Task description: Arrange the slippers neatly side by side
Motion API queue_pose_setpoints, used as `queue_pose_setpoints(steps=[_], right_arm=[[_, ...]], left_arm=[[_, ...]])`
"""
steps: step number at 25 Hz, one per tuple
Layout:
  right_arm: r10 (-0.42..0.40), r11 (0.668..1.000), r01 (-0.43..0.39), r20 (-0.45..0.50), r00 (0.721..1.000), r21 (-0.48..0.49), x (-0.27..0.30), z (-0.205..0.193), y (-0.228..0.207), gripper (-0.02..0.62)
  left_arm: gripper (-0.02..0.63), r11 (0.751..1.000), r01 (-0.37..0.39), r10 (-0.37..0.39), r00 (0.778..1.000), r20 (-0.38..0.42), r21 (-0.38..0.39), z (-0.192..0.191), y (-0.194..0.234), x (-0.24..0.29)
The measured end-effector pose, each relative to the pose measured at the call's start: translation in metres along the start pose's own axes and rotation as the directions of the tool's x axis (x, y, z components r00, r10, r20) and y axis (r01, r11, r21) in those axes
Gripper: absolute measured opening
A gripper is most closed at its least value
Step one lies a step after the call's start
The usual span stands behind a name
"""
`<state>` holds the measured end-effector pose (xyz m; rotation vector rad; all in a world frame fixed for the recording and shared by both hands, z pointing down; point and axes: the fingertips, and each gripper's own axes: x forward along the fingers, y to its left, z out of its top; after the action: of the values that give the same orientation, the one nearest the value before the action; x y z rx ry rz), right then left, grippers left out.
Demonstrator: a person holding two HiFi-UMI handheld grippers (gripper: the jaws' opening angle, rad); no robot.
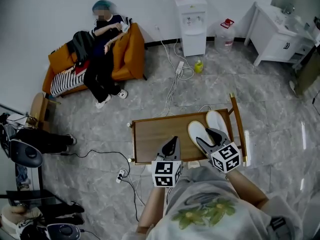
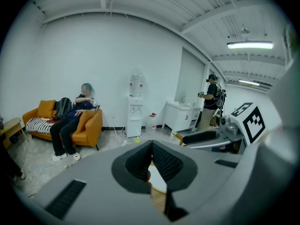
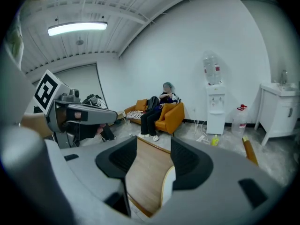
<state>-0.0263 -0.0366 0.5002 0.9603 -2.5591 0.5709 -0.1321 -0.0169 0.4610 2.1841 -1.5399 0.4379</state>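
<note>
Holds the right gripper over the slipper nearer the middle of the wooden tabletop, fingers spread wide and gripping nothing. Shows both white slippers lying side by side at the tabletop's right end. Poises the left gripper over the tabletop's near edge, fingers pinched together, empty.
</note>
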Motion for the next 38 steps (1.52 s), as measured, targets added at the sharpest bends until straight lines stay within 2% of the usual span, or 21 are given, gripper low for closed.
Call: queue_pose_setpoints(steps=[9, 17, 22, 29, 38], right_arm=[[0.008, 1.000, -0.006, -0.094, 0.996, 0.024, 0.022, -0.035, -0.020, 0.210], [-0.010, 0.999, 0.020, -0.228, 0.974, 0.042, 0.038, -0.087, -0.036, 0.212], [-0.057, 0.997, 0.072, -0.307, 0.950, 0.039, 0.058, -0.121, -0.056, 0.215], [-0.079, 0.992, 0.110, -0.394, 0.916, 0.058, 0.075, -0.160, -0.071, 0.215], [-0.059, 0.995, 0.092, -0.495, 0.867, 0.042, 0.086, -0.199, -0.079, 0.201]], left_arm=[[0.017, 0.999, -0.019, 0.017, 0.998, -0.062, -0.040, -0.033, 0.010, 0.023], [0.017, 0.997, -0.026, 0.015, 0.990, -0.143, -0.075, -0.066, 0.008, 0.036], [0.017, 0.995, -0.019, 0.003, 0.985, -0.171, -0.094, -0.084, 0.006, 0.045], [0.017, 0.995, 0.010, -0.029, 0.979, -0.203, -0.094, -0.103, -0.004, 0.061], [0.017, 0.995, 0.011, -0.034, 0.970, -0.240, -0.097, -0.116, -0.005, 0.072]])
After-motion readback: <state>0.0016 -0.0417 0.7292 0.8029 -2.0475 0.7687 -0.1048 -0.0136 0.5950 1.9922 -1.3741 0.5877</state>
